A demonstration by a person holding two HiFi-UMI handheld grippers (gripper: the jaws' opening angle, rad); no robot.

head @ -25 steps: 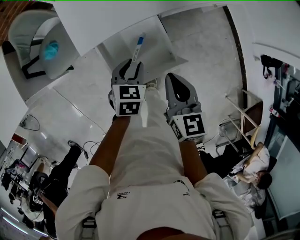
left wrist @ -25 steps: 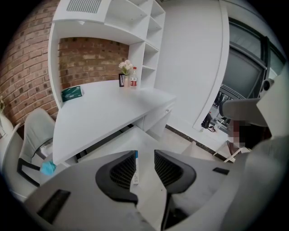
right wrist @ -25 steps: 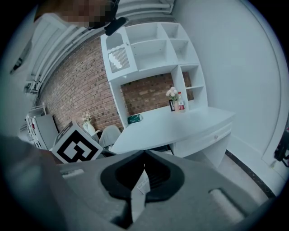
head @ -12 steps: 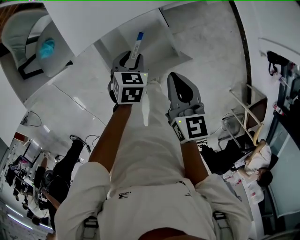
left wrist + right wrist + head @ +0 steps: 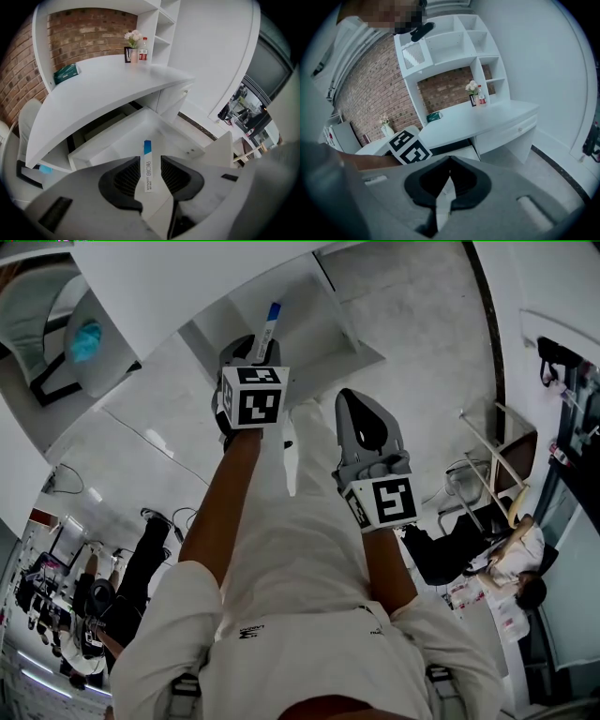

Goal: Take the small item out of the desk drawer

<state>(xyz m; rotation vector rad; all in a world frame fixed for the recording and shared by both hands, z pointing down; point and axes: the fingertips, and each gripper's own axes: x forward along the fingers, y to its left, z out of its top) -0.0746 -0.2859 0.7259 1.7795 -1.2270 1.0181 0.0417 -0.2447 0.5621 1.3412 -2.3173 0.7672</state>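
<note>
A small white strip with a blue end (image 5: 268, 329) lies in the open white desk drawer (image 5: 330, 330). My left gripper (image 5: 253, 343) points steeply down over it. In the left gripper view the strip (image 5: 147, 146) shows between the jaws of the left gripper (image 5: 149, 159). A gap stays on the strip's right side and the pads do not press it. These jaws have opened a little wider in the last second. My right gripper (image 5: 359, 395) hangs beside it above my thigh. Its tips (image 5: 450, 158) meet, with nothing held.
The white desk (image 5: 108, 89) overhangs the drawer (image 5: 108, 140) and carries a green box (image 5: 65, 73), flowers and a bottle (image 5: 136, 44). A white chair (image 5: 47, 320) stands at the upper left. A seated person (image 5: 516, 563) and a chair frame (image 5: 497, 456) are on the right.
The left gripper has sunk toward the drawer and now covers more of the strip, which has stayed where it lay. The right gripper has dropped slightly.
</note>
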